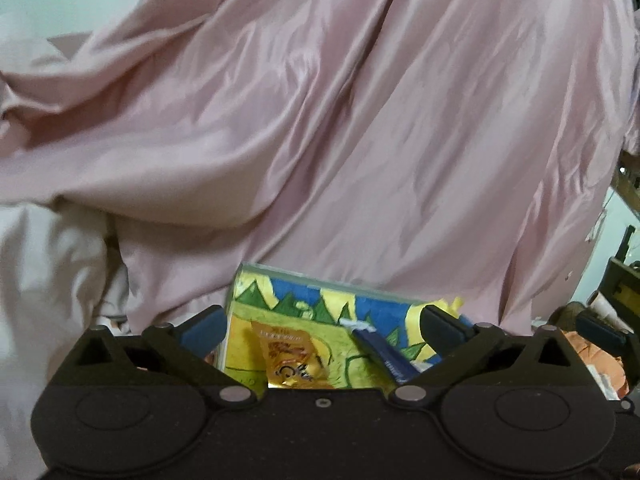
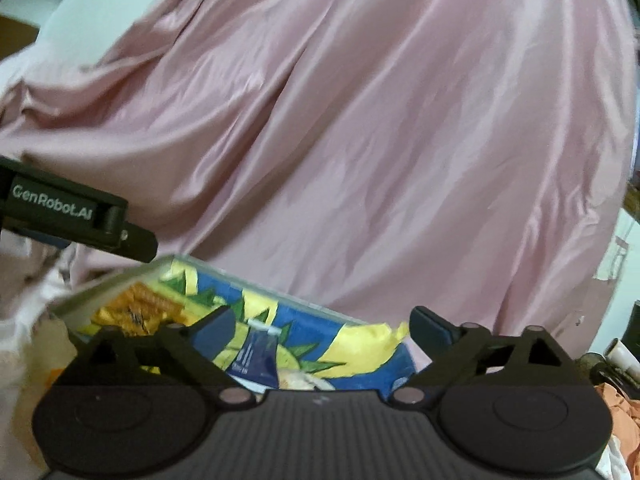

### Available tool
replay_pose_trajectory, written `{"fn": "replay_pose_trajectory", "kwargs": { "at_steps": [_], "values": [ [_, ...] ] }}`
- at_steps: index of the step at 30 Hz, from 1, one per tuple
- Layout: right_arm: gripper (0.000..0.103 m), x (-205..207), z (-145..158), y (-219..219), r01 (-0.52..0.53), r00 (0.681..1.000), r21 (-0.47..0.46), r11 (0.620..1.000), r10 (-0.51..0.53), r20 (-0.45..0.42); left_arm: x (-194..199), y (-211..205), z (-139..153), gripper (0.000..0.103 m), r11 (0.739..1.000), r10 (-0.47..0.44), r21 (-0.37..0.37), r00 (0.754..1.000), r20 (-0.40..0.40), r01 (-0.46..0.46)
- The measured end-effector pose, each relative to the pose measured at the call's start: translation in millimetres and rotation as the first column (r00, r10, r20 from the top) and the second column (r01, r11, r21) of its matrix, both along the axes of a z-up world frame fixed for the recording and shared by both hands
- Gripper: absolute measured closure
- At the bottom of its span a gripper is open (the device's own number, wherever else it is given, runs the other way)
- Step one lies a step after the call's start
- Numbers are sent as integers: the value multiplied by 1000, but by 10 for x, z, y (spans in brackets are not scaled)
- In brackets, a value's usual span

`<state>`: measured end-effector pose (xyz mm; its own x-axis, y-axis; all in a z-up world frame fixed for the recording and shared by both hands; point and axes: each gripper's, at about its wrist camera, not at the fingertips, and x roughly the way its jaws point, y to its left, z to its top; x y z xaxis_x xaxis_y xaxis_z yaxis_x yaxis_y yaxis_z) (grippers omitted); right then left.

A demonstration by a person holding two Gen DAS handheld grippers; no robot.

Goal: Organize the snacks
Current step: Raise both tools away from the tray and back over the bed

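Observation:
A clear box (image 1: 256, 274) lined with a blue, yellow and green patterned cloth sits low in both views. In it lie an orange snack packet (image 1: 288, 356) and a dark blue stick packet (image 1: 384, 350). My left gripper (image 1: 320, 320) is open above the box, empty. In the right wrist view the same box (image 2: 180, 260) shows the blue packet (image 2: 256, 356) and an orange ridged snack pack (image 2: 136, 304). My right gripper (image 2: 320, 320) is open above the box, empty. The left gripper's body (image 2: 72, 210) shows at the left.
A large pink satin cloth (image 1: 340, 112) hangs behind the box and fills most of both views. White fabric (image 1: 48, 264) lies at the left. Orange cloth (image 2: 616, 408) and dark clutter sit at the far right.

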<state>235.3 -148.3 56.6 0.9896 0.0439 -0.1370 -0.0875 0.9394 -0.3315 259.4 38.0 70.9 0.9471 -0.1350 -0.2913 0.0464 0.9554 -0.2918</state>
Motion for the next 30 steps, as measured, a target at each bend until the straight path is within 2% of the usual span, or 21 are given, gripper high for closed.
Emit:
{"fn": "replay_pose_trajectory", "kwargs": {
  "at_steps": [8, 14, 20, 25, 30],
  "values": [
    [0, -522, 181, -253, 4, 994, 69, 998, -12, 106, -467, -107, 173, 1, 1000, -18, 14, 998, 68, 17],
    [0, -920, 244, -410, 6, 986, 90, 996, -21, 165, -803, -164, 175, 1, 998, -37, 44, 997, 66, 34],
    [0, -1266, 253, -526, 17, 975, 78, 997, -34, 220, -1188, -177, 55, 1, 994, -56, 91, 997, 59, 51],
    [0, -1520, 223, -625, 36, 974, 86, 996, -54, 219, -1449, -168, -91, 1, 993, -80, 89, 997, 22, 78],
    [0, -1722, 145, -701, 42, 986, 98, 994, -57, 158, -1669, -192, -199, 1, 990, -108, 86, 994, -6, 109]
  ]
}}
